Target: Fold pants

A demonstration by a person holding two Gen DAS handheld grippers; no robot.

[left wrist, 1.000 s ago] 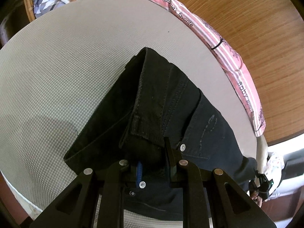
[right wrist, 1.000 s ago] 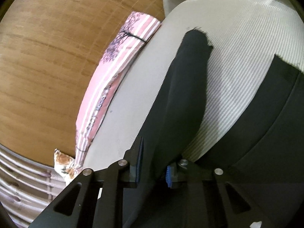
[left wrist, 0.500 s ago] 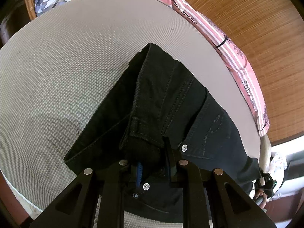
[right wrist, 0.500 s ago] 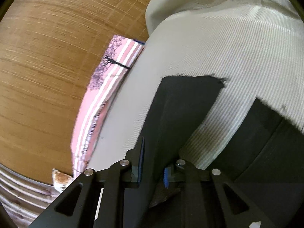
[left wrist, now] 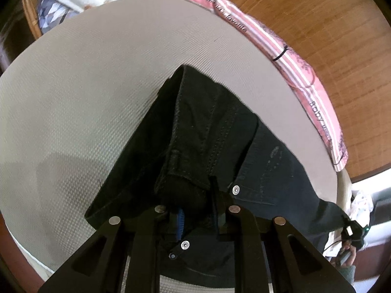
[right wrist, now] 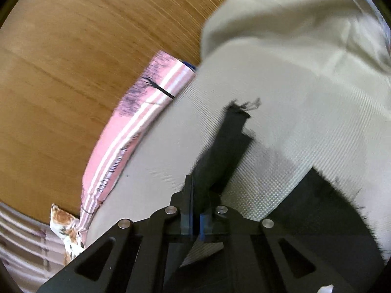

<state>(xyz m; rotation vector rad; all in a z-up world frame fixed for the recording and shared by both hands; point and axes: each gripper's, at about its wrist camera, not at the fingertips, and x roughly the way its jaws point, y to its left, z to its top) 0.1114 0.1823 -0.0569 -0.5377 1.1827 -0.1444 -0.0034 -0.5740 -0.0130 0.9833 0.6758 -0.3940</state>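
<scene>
Two grips on one item. Item: black pants (left wrist: 215, 131), denim, lying on the pale textured mattress (left wrist: 85, 85), waist end bunched and doubled over at the near edge.

Left gripper (left wrist: 195, 210): clamped on the thick waistband fold, rivets and button showing just below the pads; cloth runs away from me toward the far side.

Right gripper (right wrist: 195, 210): jaws have just been closing and now pinch a thin edge of one leg (right wrist: 224, 151); that leg stretches away from the fingers toward its frayed hem (right wrist: 244, 105), raised off the cover. The other leg's frayed hem lies to the right, flat on the mattress.

Long axis: waist at my left hand, hems at my right, so I judge the coming fold turns on carrying the hem end toward the waist end.

Surroundings: pink striped cloth (right wrist: 127, 141) along the mattress edge, wooden floor (right wrist: 73, 61) beyond.
</scene>
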